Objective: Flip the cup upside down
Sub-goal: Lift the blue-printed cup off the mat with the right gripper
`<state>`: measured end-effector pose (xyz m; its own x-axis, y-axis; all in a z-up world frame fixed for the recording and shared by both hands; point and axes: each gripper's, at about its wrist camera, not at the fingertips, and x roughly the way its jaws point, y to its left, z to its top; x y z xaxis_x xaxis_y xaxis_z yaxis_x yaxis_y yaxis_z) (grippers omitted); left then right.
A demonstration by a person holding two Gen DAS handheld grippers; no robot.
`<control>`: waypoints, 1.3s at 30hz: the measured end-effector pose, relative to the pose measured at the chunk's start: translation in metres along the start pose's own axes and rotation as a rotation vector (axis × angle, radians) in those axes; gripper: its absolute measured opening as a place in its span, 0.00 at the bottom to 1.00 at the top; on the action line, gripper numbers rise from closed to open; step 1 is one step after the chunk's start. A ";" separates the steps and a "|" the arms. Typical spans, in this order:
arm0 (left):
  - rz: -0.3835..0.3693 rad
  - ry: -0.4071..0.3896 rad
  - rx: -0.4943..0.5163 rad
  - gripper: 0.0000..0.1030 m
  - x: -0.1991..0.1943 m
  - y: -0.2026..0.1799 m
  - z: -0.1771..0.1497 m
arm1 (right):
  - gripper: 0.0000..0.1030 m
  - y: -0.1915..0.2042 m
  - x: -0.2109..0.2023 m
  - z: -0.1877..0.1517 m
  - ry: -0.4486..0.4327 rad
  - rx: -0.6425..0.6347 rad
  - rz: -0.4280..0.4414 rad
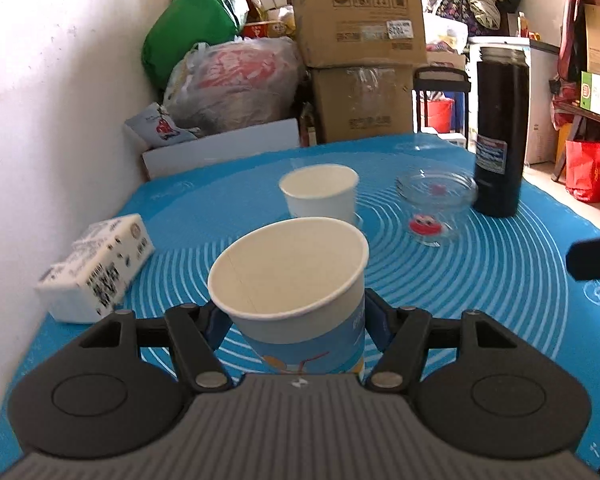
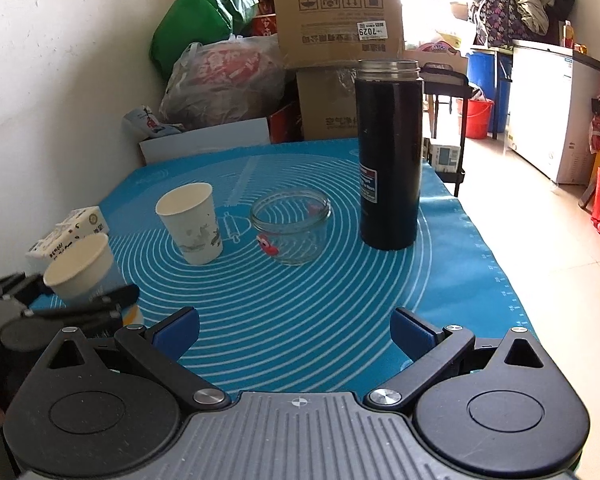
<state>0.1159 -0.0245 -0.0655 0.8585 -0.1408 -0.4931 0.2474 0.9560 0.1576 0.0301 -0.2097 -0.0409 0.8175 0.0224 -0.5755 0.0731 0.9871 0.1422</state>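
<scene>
Left wrist view: my left gripper (image 1: 296, 320) clamps the paper cup (image 1: 296, 280), mouth up, leaning toward 12 o'clock.
Right gripper (image 2: 296, 330): open, empty; cup at its 9 o'clock.

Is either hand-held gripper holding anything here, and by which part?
The left hand-held gripper clamps the blue-printed paper cup by its side wall, below the rim, mouth still up. The right hand-held gripper is open and empty.

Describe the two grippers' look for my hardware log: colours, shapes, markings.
Both match. The left gripper and right gripper each have a grey ribbed body with a small crosshair mark at its front edge, flanked by two rounded black housings bearing raised discs. Black linkage bars with silver pivot pins lead to blue finger pads. No cables, sleeves or hands show.
</scene>
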 end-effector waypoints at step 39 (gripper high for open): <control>0.017 0.009 -0.048 0.94 -0.049 -0.002 0.009 | 1.00 -0.002 -0.025 0.000 0.002 -0.057 0.000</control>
<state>0.0773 -0.0219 -0.0335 0.8583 -0.1229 -0.4982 0.2113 0.9694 0.1249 0.0098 -0.2122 -0.0270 0.8163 0.0229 -0.5772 0.0400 0.9946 0.0961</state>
